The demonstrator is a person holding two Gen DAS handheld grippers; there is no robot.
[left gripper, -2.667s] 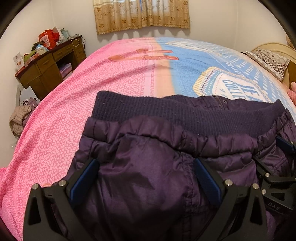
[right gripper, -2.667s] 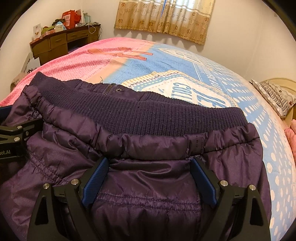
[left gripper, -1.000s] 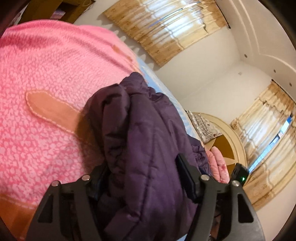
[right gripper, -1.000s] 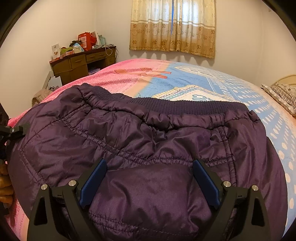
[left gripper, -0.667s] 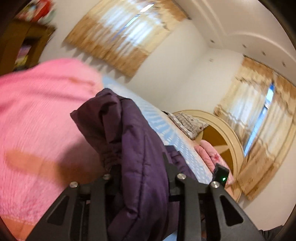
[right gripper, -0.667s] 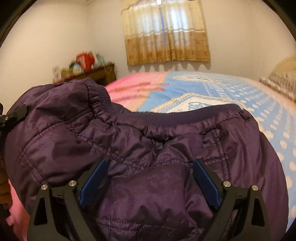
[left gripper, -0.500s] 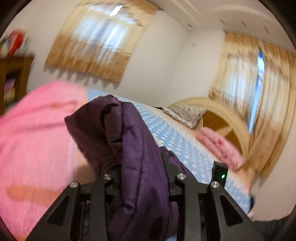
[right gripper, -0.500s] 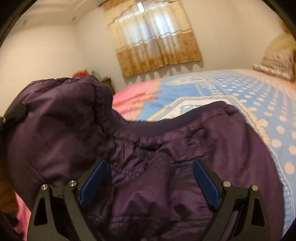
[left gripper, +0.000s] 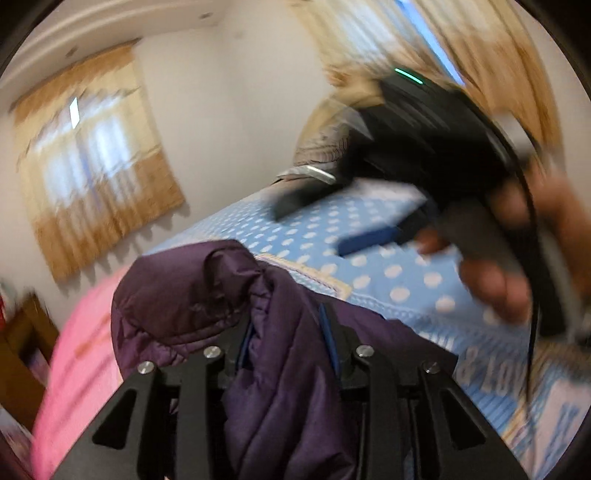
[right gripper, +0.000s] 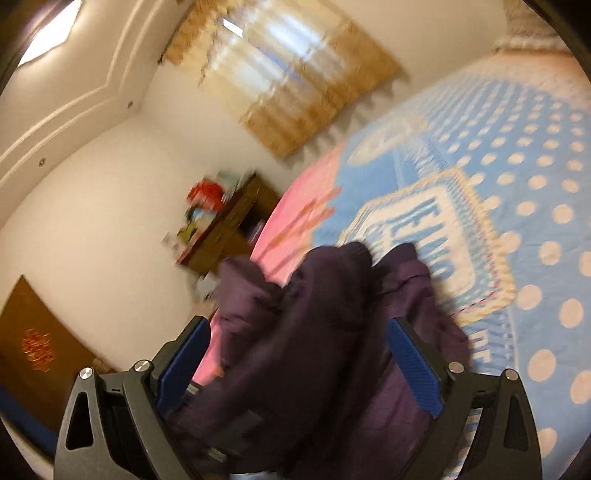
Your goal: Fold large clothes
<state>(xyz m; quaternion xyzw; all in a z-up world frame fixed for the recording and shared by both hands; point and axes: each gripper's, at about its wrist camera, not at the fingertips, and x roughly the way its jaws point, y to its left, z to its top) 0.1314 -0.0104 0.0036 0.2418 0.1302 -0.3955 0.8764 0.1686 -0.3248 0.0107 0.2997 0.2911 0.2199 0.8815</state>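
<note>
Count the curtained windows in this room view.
2: a left window on the far wall, a second window upper right behind the right claw; others may be hidden.

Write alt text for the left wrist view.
The left gripper is clamped on a bunched fold of a dark purple padded jacket above a pink and blue bedspread. The right gripper, blurred, is at upper right.

Both fisheye views were motion-blurred and bent at dark rims. Backlit curtains glowed; ceiling light glared; right gripper smeared worst.
</note>
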